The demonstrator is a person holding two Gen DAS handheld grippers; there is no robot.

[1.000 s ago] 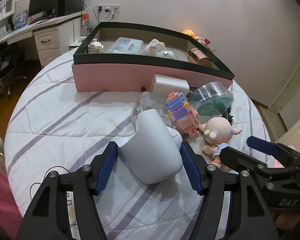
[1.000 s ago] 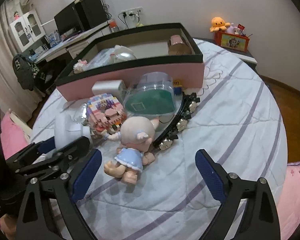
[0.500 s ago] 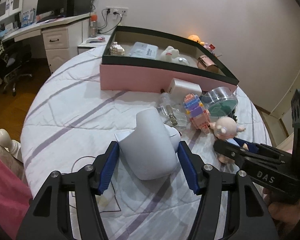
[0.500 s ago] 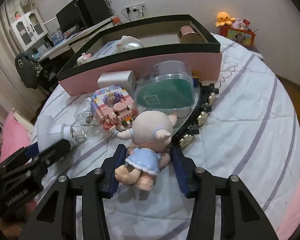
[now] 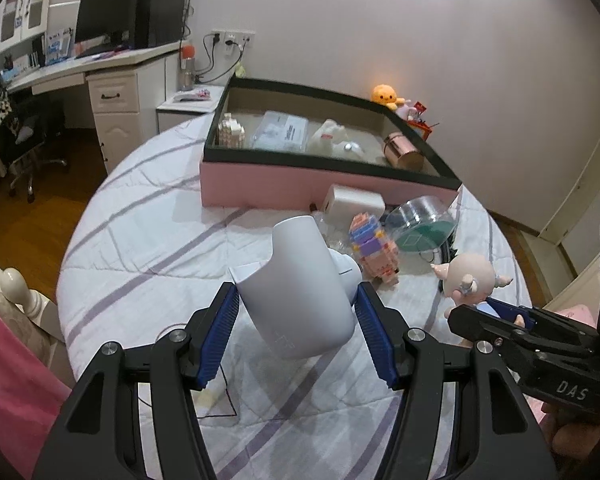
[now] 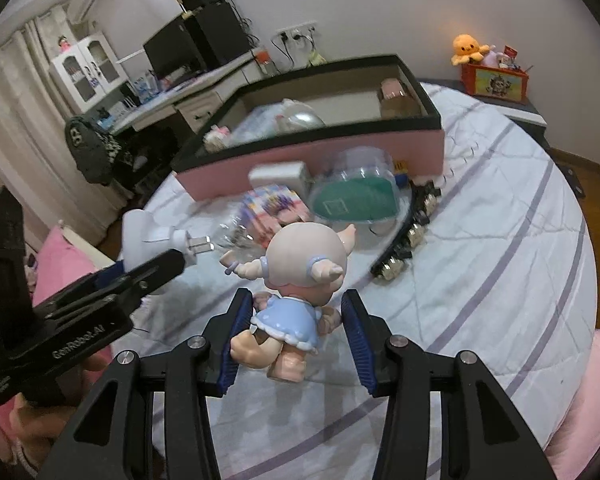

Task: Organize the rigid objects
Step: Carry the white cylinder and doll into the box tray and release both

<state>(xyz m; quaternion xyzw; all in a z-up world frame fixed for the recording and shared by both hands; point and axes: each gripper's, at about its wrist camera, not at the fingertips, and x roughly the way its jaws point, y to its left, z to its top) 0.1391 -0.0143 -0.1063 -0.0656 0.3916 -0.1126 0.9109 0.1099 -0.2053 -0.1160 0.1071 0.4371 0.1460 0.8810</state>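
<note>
A white plug-in device (image 5: 300,280) with two metal prongs (image 6: 198,246) hangs above the striped quilt, and my left gripper (image 5: 296,300) is shut on its wide body. My right gripper (image 6: 297,304) is shut on a doll (image 6: 300,256) in a blue dress, its pads pressing the doll's sides. The doll (image 5: 470,280) also shows at the right of the left wrist view, above the right gripper (image 5: 496,312). The left gripper (image 6: 156,268) reaches in from the left in the right wrist view. Behind stands a pink box (image 5: 300,184) with a black rim, holding several items.
On the quilt in front of the box lie a pastel brick model (image 5: 374,248), a clear round case with a green base (image 5: 424,224), a white rectangular block (image 5: 354,202), clear plastic pieces (image 6: 236,232) and a black studded strap (image 6: 408,232). A desk (image 5: 112,80) stands beyond the bed at left.
My right gripper went from wide open to shut on the doll and raised it upright. The left gripper tightened on the white device and rose with it, away from the box.
</note>
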